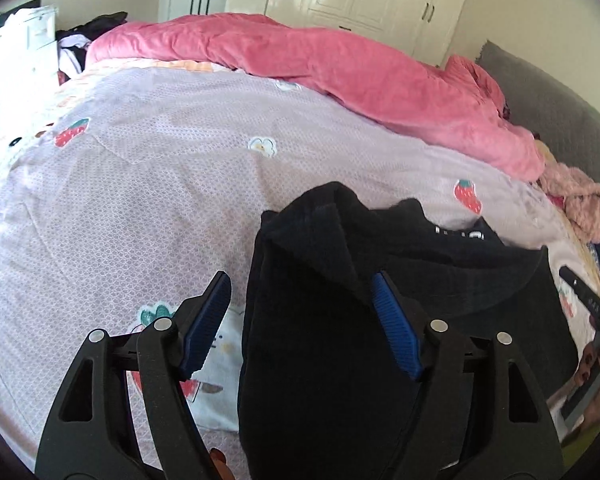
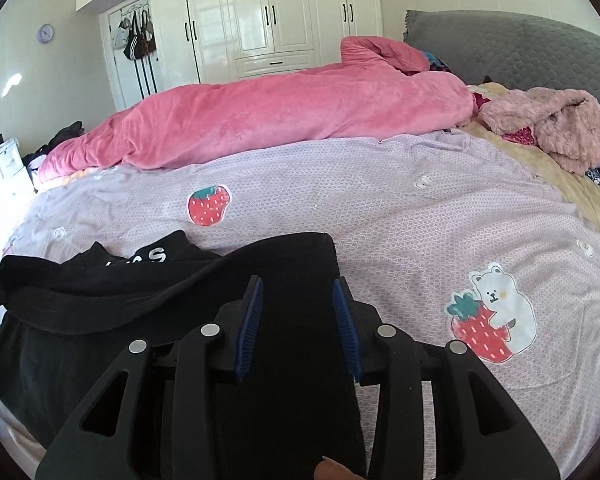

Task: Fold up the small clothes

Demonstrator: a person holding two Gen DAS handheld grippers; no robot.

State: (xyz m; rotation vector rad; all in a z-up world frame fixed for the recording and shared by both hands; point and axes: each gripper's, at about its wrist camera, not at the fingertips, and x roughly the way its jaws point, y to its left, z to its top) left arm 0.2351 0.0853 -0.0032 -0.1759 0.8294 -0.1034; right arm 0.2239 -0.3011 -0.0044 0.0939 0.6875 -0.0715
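A black garment (image 1: 332,320) with white lettering lies on the lilac strawberry-print bedsheet (image 1: 140,184). Its sides are folded inward. My left gripper (image 1: 300,292) is open wide, its jaws straddling the garment's left folded edge. In the right wrist view the same garment (image 2: 140,304) spreads at lower left. My right gripper (image 2: 298,296) is open above the garment's right folded strip, blue pads on either side of it. The other gripper's tip (image 1: 580,292) shows at the right edge of the left wrist view.
A pink blanket (image 2: 280,120) lies bunched across the far side of the bed. A fluffy pink garment (image 2: 552,124) sits by the grey headboard (image 2: 520,52). White wardrobes (image 2: 268,20) stand behind. A white drawer unit (image 1: 24,52) is at far left.
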